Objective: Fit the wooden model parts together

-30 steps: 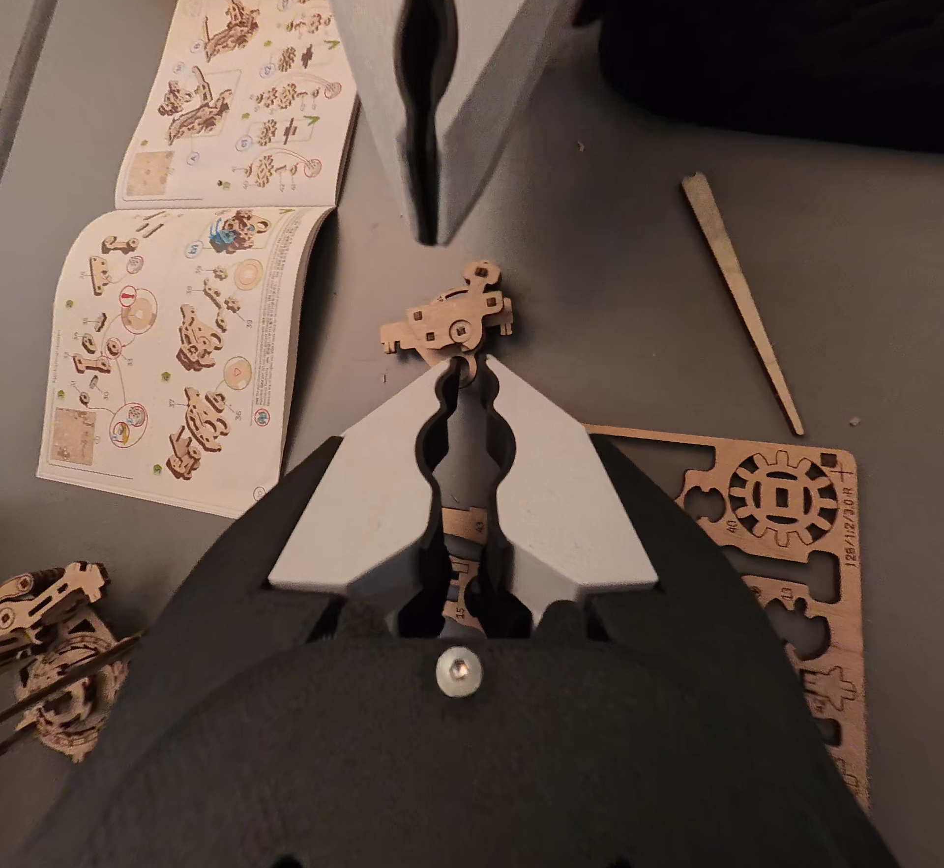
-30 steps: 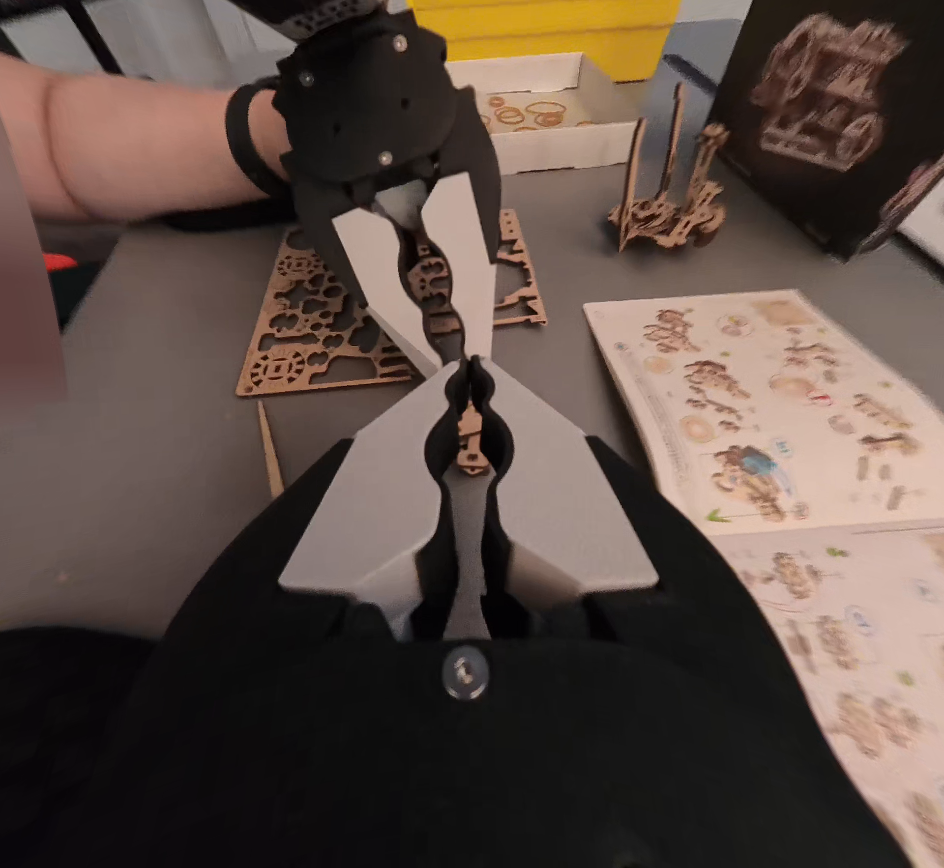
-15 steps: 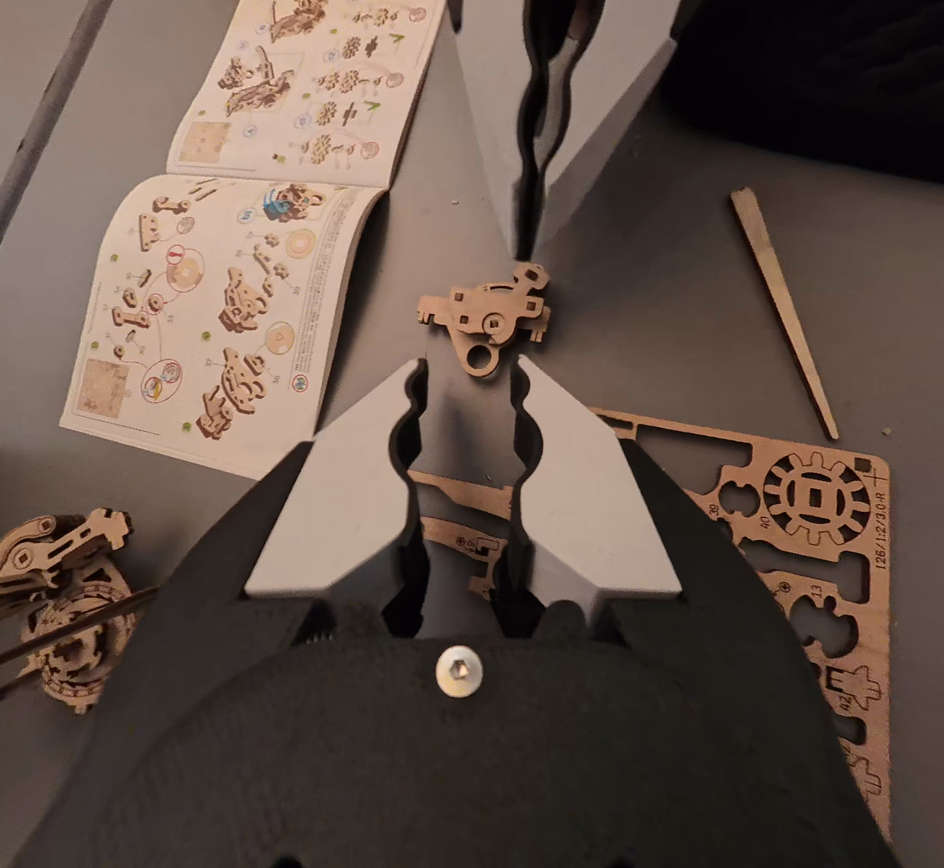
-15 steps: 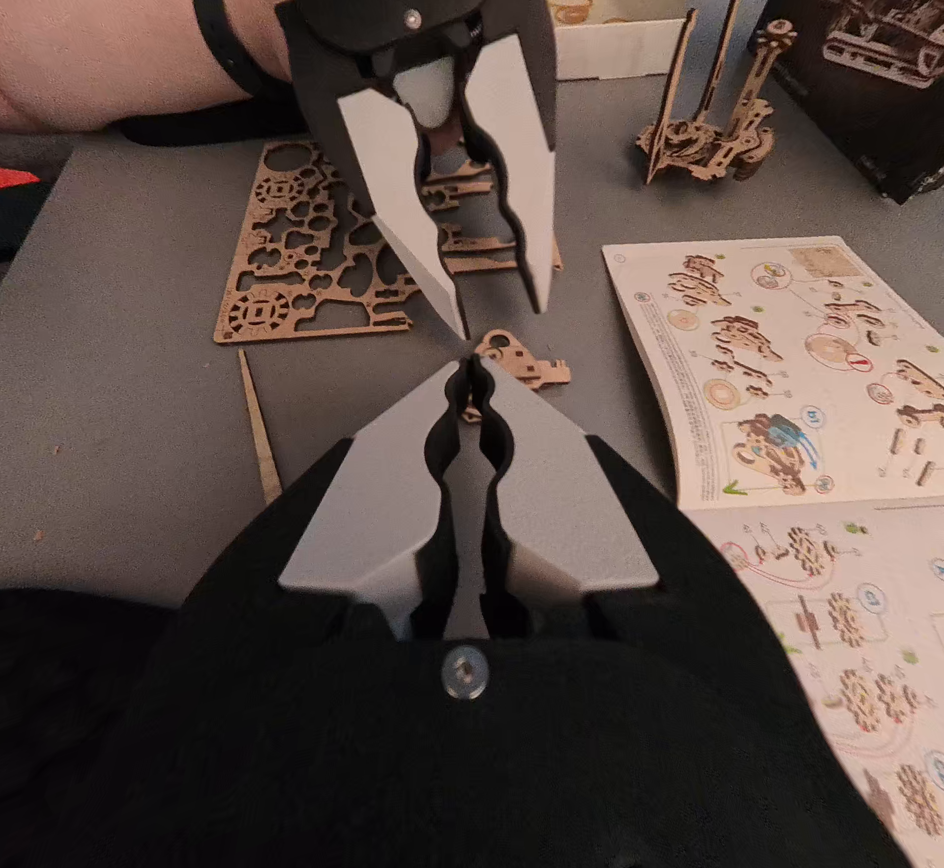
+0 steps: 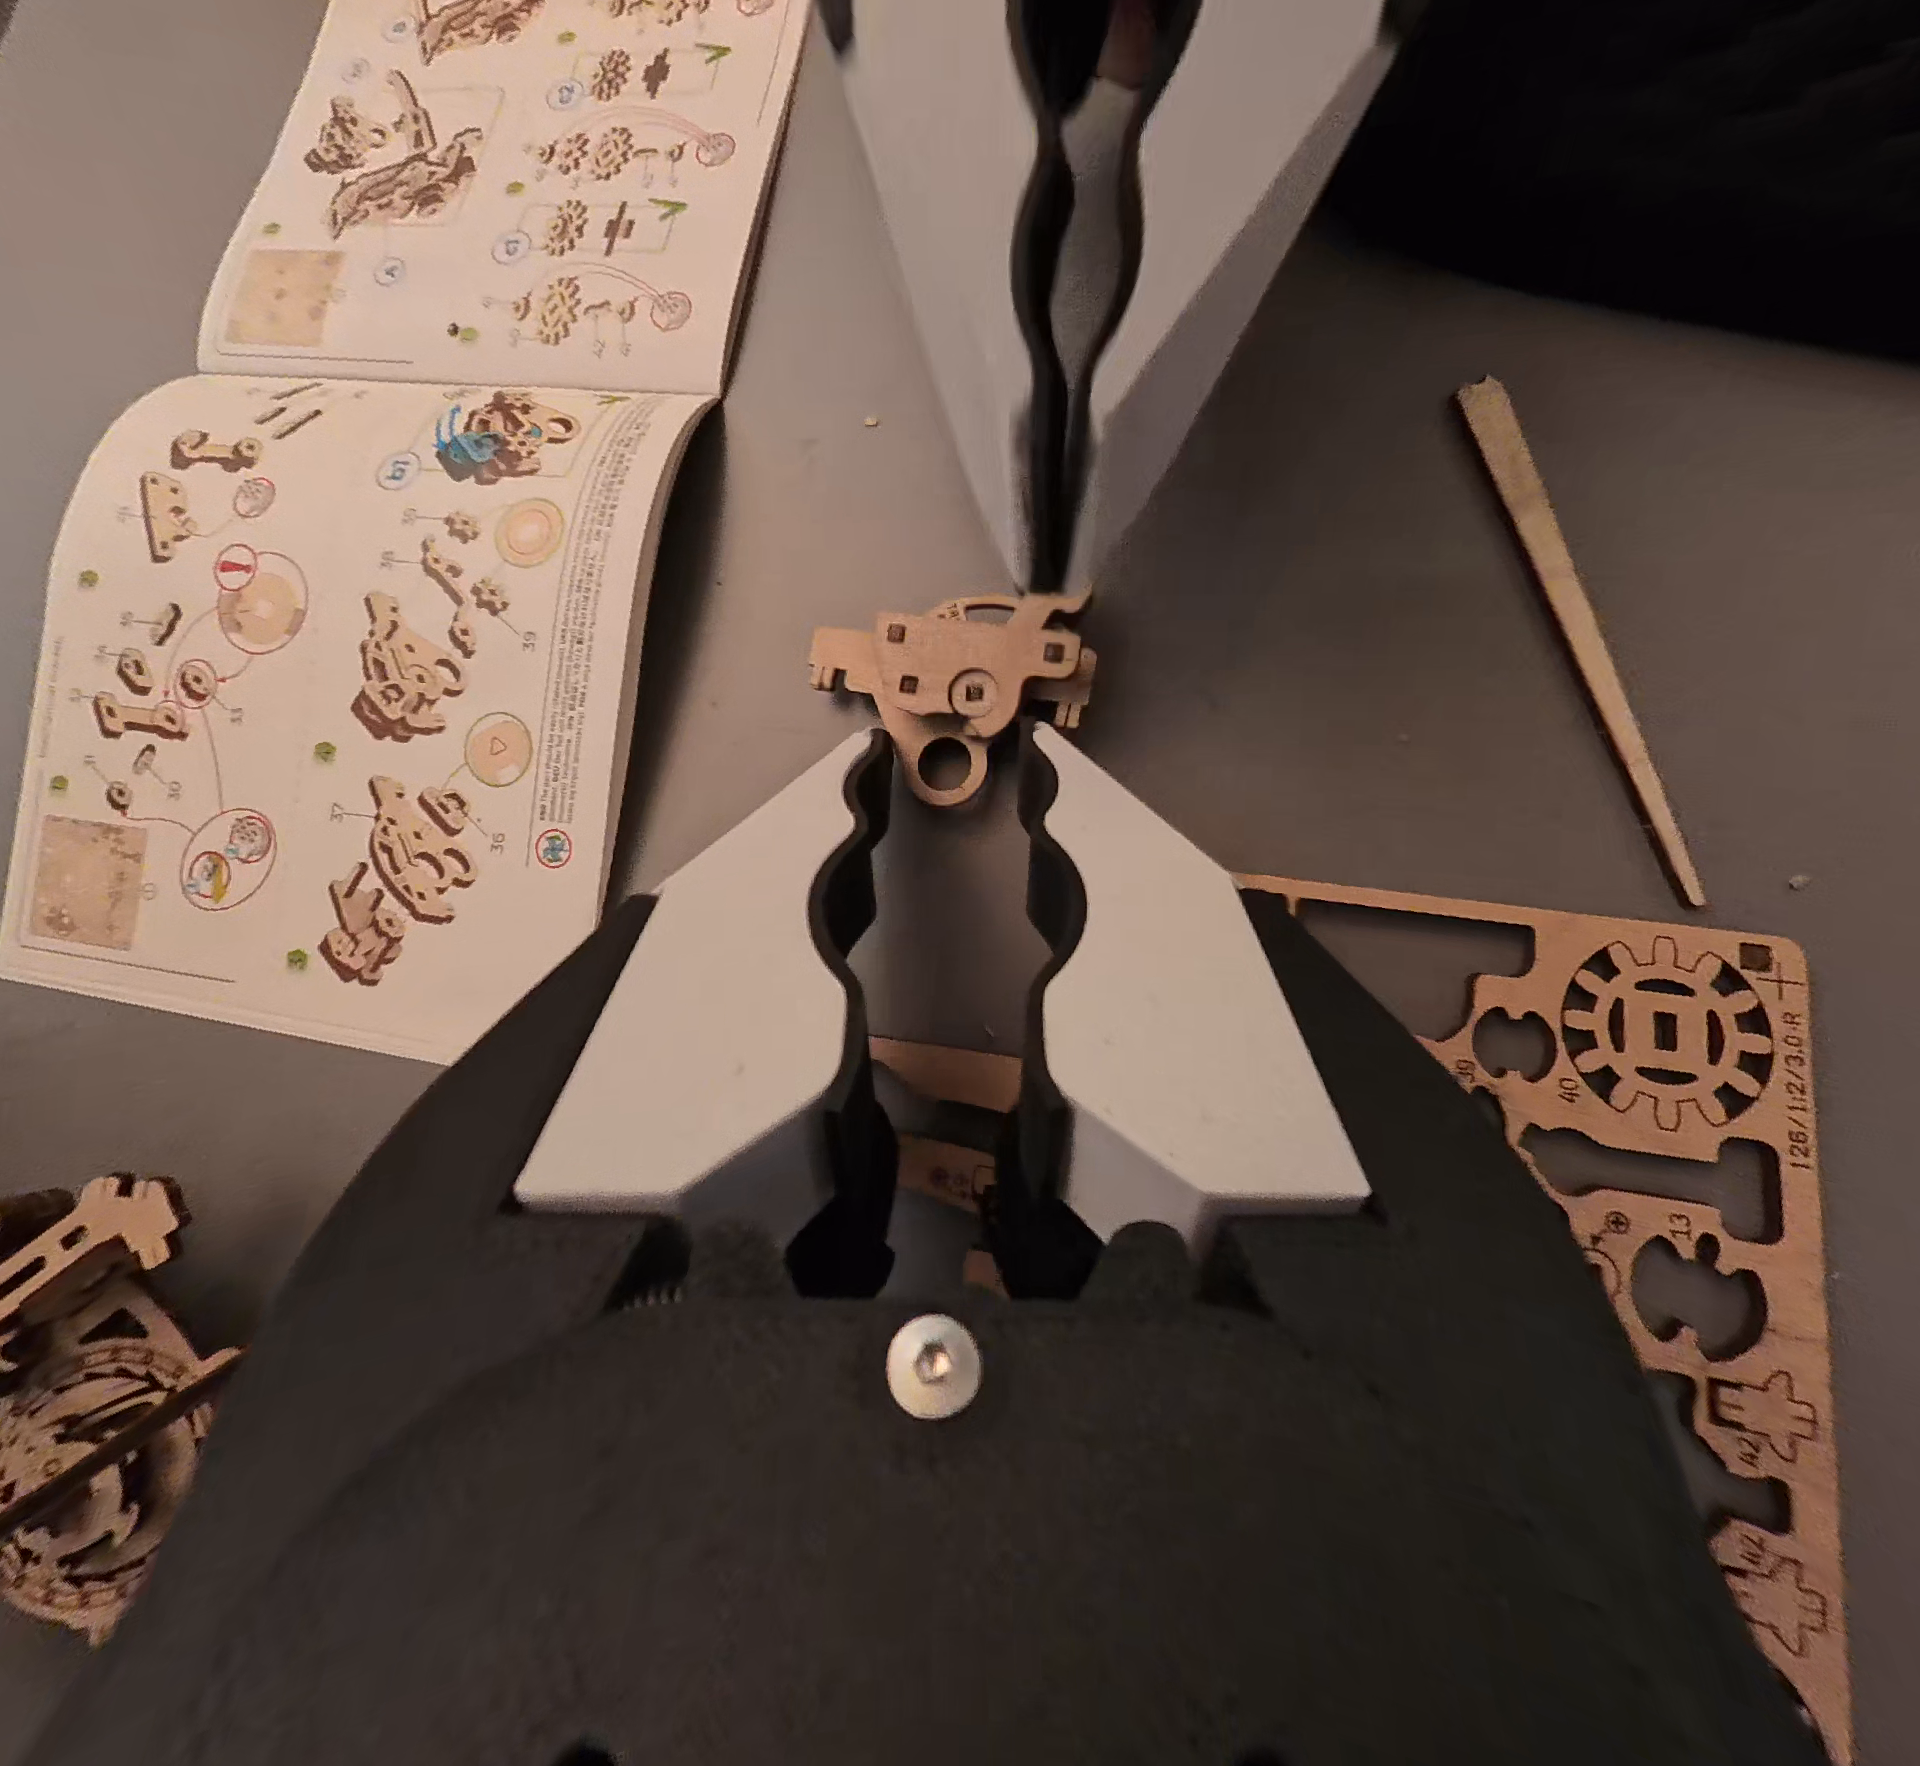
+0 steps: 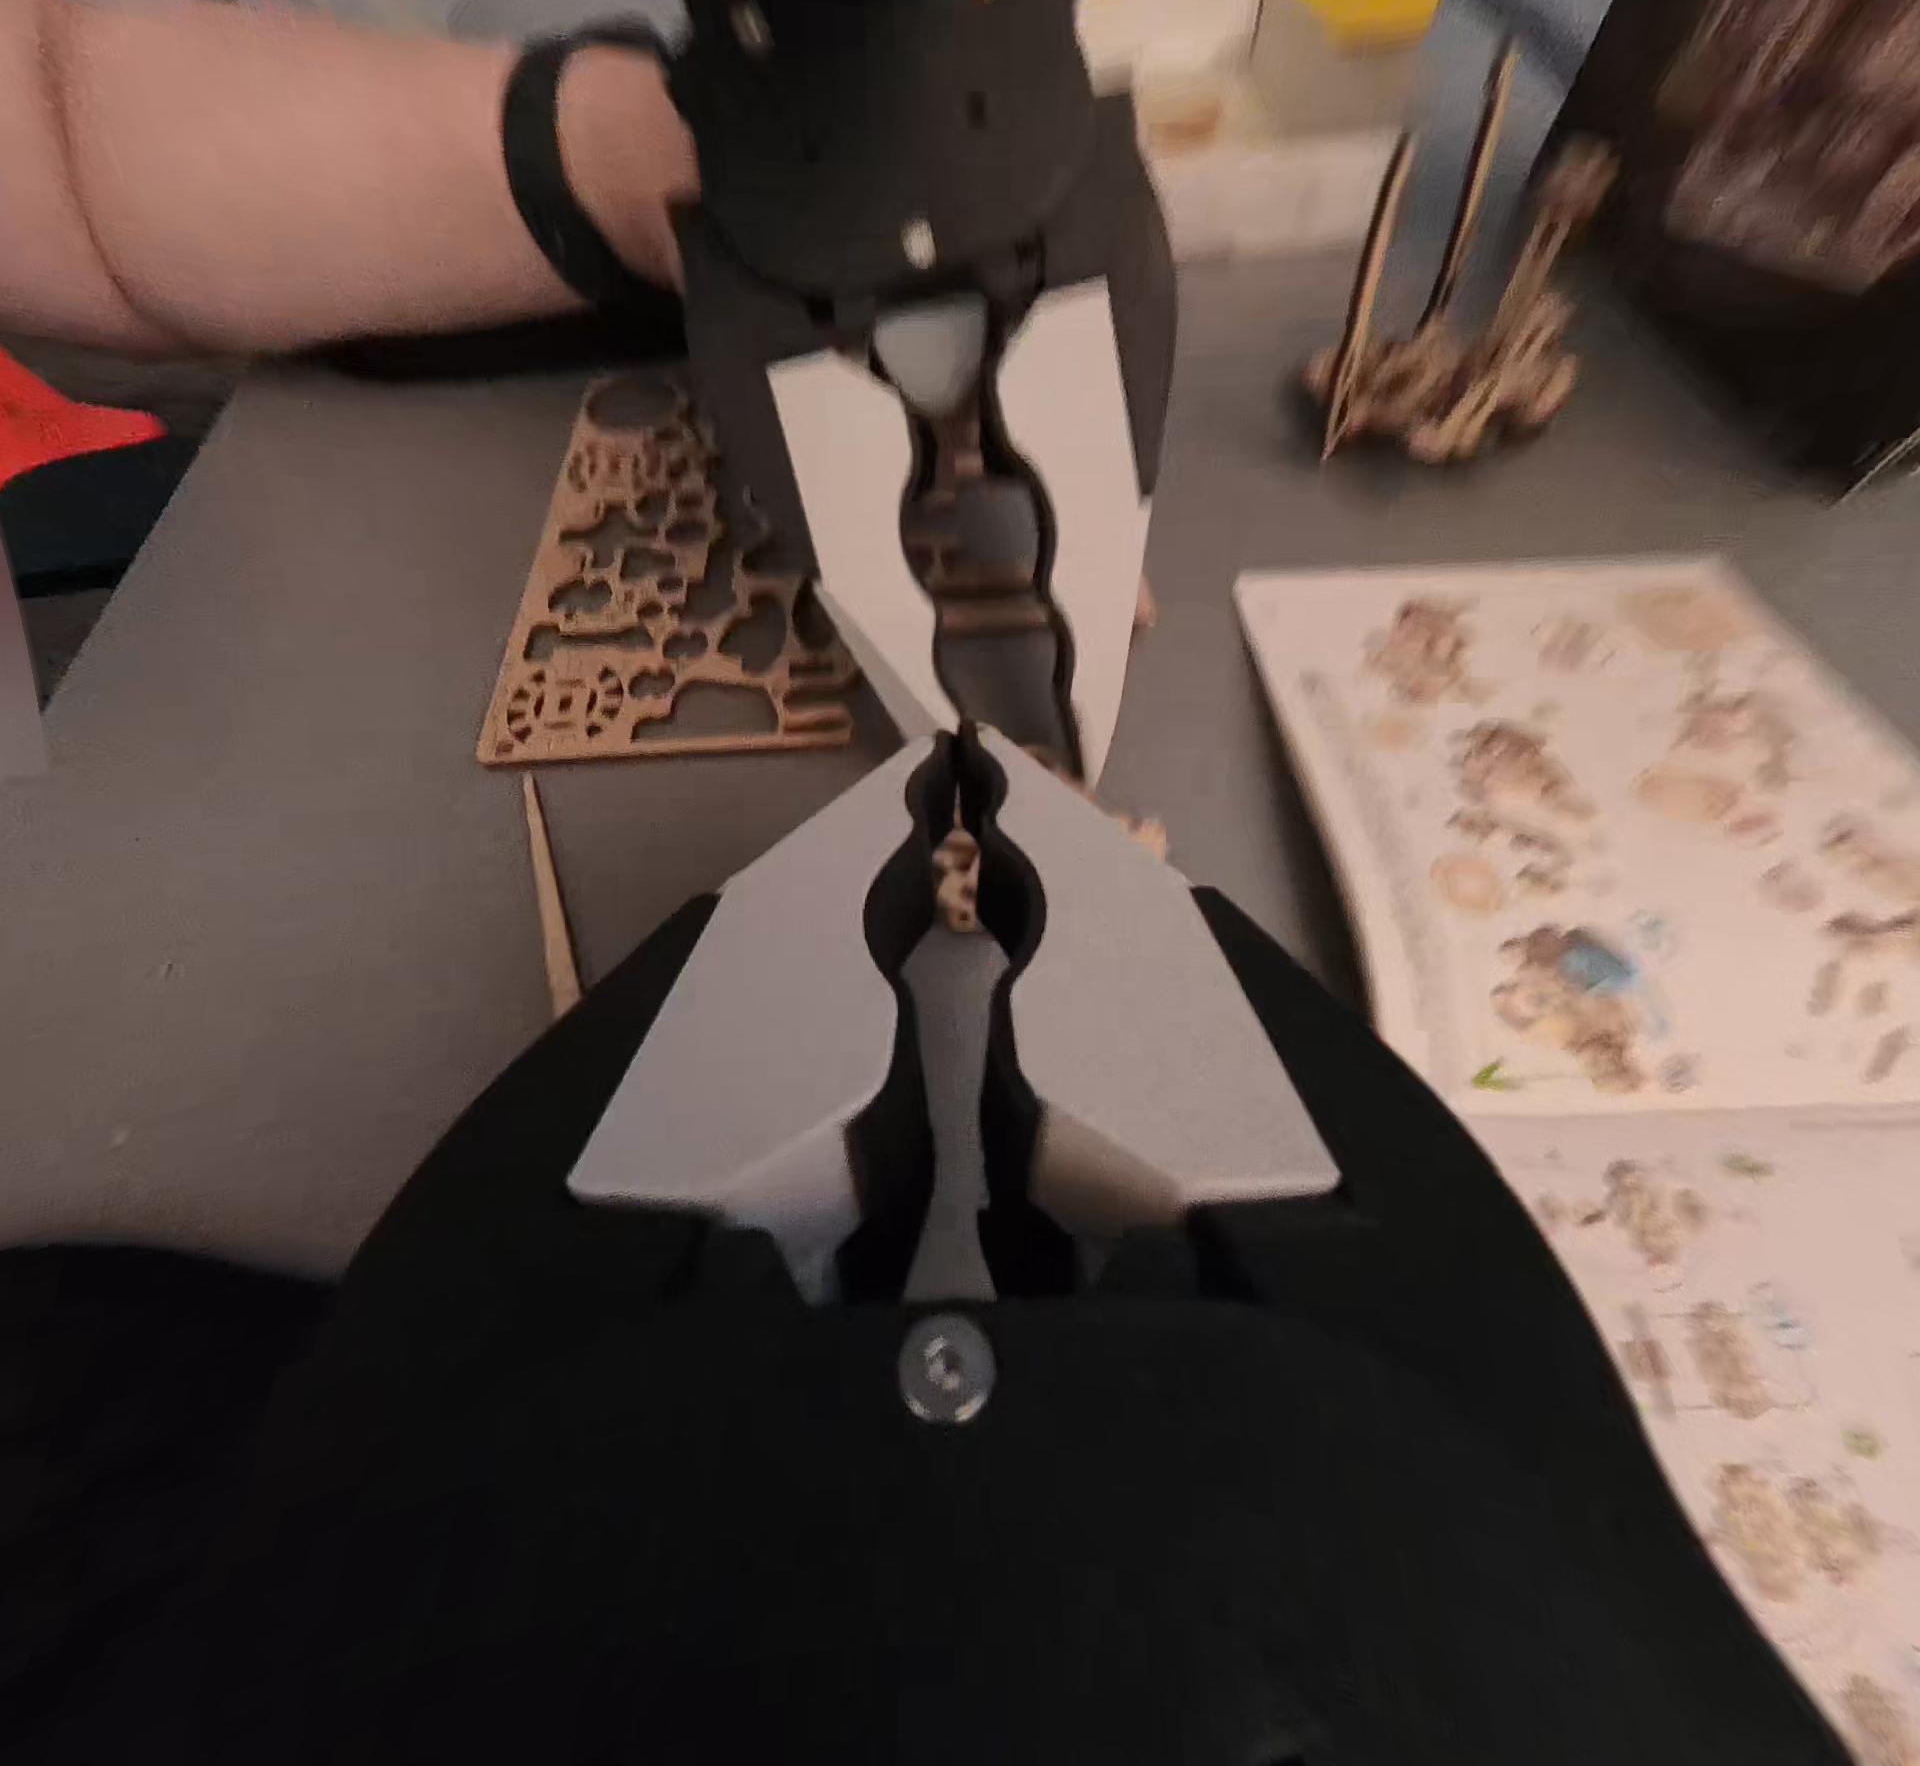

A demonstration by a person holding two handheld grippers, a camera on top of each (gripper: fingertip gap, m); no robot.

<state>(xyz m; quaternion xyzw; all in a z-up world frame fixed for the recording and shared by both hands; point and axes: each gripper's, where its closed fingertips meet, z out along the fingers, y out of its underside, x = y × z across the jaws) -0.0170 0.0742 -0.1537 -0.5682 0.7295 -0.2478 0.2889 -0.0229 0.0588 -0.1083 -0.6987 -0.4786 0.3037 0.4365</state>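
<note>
Printed numbers and text mark the wooden sheet (image 5: 1621,1145) and instruction booklet (image 5: 343,636)

Pale tan wooden part (image 5: 961,677), grey table (image 5: 1299,677), cream booklet (image 5: 343,677)

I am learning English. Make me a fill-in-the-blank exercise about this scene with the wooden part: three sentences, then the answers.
1. The left gripper has its jaws ___, one on each side of the ring of the part.
2. The right gripper has its jaws ___, with its tip at the far edge of the part.
3. In the left wrist view, the booklet lies to the ___ of the part, and the stick lies on the other side.

Answers: open; shut; left
</note>
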